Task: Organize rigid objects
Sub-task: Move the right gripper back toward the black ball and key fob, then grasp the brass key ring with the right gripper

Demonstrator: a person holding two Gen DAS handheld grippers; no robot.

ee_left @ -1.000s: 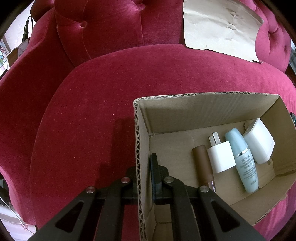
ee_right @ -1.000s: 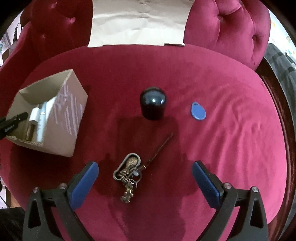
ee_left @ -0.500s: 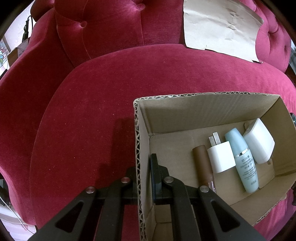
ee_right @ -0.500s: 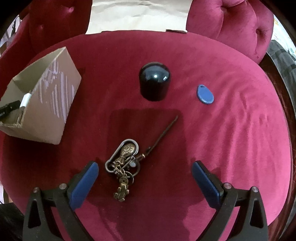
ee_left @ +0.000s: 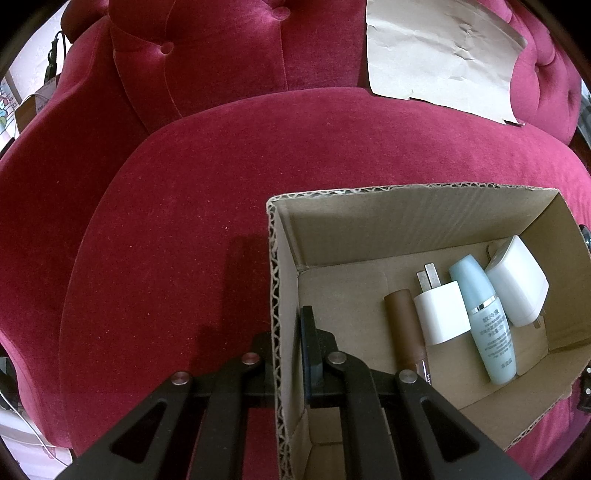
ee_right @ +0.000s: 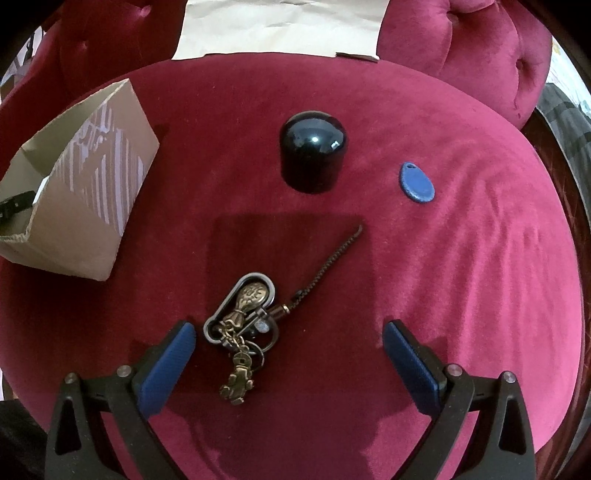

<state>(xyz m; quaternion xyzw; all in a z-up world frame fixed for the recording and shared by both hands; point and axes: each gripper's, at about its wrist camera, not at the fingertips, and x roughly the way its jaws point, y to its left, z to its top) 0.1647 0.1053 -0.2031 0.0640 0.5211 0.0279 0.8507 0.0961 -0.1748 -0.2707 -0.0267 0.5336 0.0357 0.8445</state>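
The left gripper [ee_left: 286,332] is clamped on the near-left wall of the open cardboard box [ee_left: 406,206], one finger outside and one inside, the corrugated edge pinched between them. Inside the box, lying side by side on its floor, are a brown tube [ee_left: 404,328], a white plug adapter [ee_left: 441,314] with its two prongs pointing away, a pale blue bottle [ee_left: 484,317] carrying small printed lines too fine to read, and a second white charger [ee_left: 517,284] against the right wall. The box sits on the left part of a crimson velvet seat cushion [ee_left: 166,258]. In the right wrist view, the right gripper [ee_right: 288,343] hangs with its blue pads spread wide, holding nothing, above the near middle of the cushion; a brass keychain bunch [ee_right: 242,325] with a carabiner, a small figure charm and a trailing chain lies just inside its left finger. Farther back, near the cushion's centre, stands a glossy black domed cap [ee_right: 314,151], and to its right, apart from it, a blue teardrop key fob [ee_right: 417,182]. At the far edge a sheet of tan paper [ee_right: 280,26] leans on the tufted backrest [ee_right: 461,40].
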